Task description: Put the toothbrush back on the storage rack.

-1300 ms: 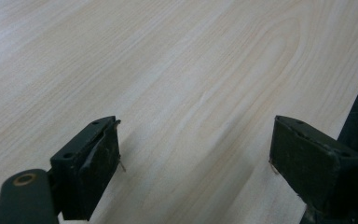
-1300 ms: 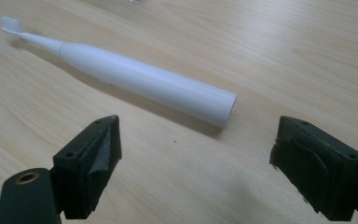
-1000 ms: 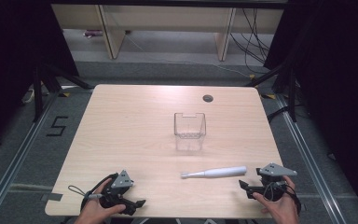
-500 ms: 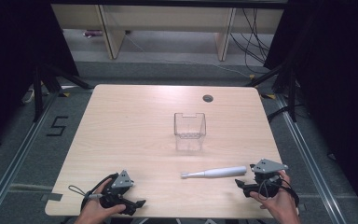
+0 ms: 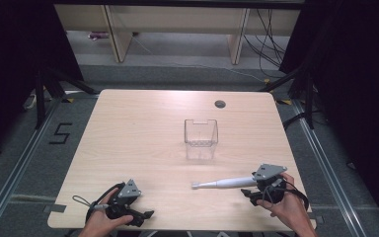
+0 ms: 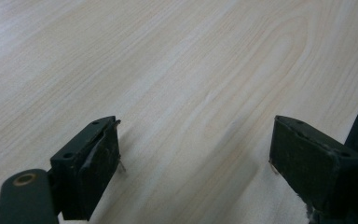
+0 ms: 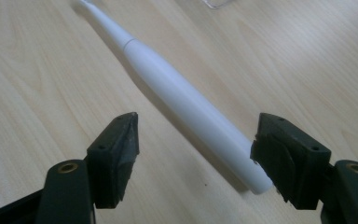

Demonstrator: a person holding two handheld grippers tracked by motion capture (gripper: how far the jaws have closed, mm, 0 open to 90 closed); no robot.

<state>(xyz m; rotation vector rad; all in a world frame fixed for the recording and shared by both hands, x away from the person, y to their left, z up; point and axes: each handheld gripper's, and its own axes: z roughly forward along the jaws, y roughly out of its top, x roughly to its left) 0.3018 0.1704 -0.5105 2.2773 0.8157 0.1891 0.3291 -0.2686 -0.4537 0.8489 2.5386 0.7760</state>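
You are closing right gripper [image 7: 193, 154] jaws around electric toothbrush [image 7: 186, 100] handle end, pads not yet pressing; toothbrush lying on desk [image 5: 143, 123]. Lift, clear cup [image 5: 201, 138] drop remaining. Left gripper [image 6: 193, 163] jaws apart, idling.

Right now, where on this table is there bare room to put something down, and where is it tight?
The table's whole left half is bare, from the clear cup across to the left edge. The far strip between the cup and the round hole is free too. It is tight at the near right, where the right gripper straddles the white toothbrush.
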